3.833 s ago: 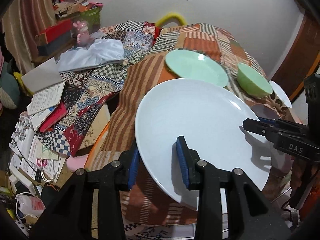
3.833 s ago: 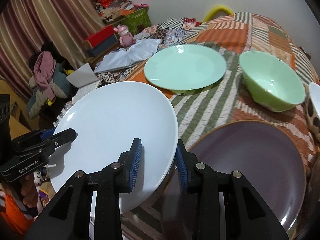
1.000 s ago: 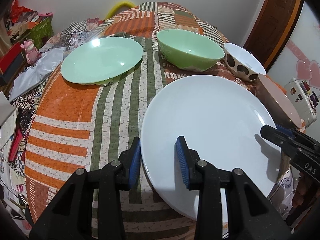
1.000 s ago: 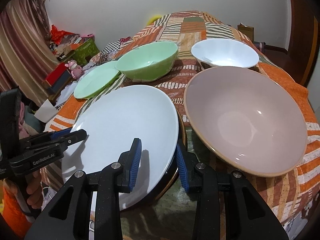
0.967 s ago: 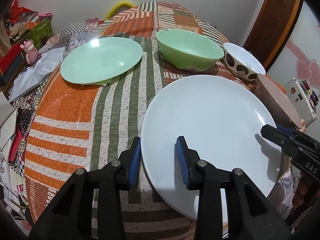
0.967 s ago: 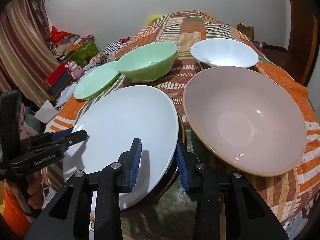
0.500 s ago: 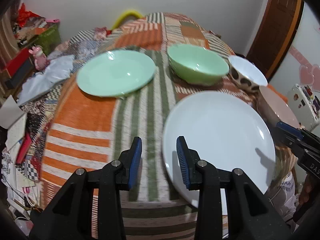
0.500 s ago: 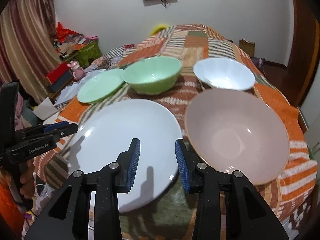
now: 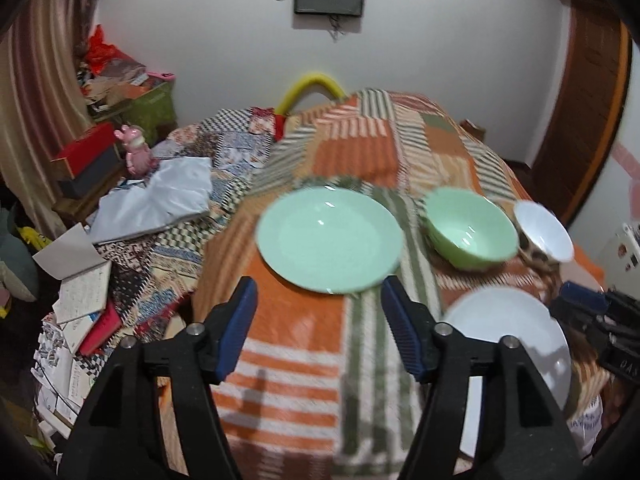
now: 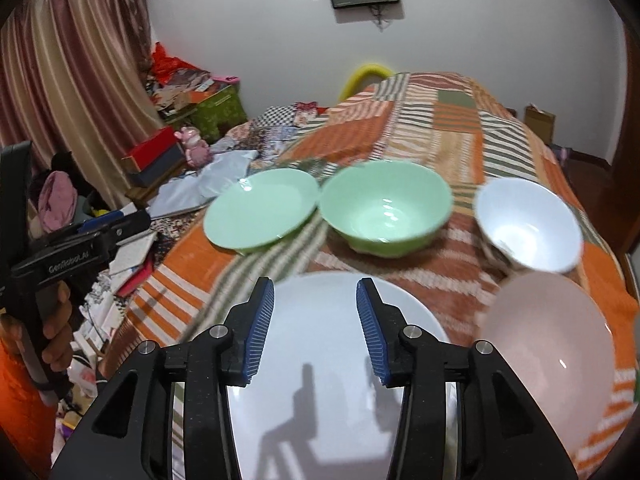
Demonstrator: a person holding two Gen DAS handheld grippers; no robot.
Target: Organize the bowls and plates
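Observation:
The large white plate (image 10: pixel 340 380) lies at the near edge of the table, on the patchwork cloth (image 9: pixel 288 340). My right gripper (image 10: pixel 315 328) hovers over it, jaws opening, nothing between the pads. My left gripper (image 9: pixel 320 328) is raised over the orange stripes, jaws opening and empty. The white plate (image 9: pixel 508 332) lies to its lower right. Beyond stand a green plate (image 9: pixel 330 238), a green bowl (image 9: pixel 470 232) and a white patterned bowl (image 9: pixel 544 232). A pink bowl (image 10: pixel 548 344) sits right of the white plate.
Left of the table the floor is crowded with books and papers (image 9: pixel 80 296), a red box (image 9: pixel 86 148) and a pink toy (image 9: pixel 136 152). A hand (image 10: pixel 56 328) holds the left gripper's handle at the table's left edge. A wooden door (image 9: pixel 588 120) stands at the right.
Both grippers have let go of the white plate's rim, pulled back and risen. Their jaws stand wider, the left much more. The plate now lies flat on the table.

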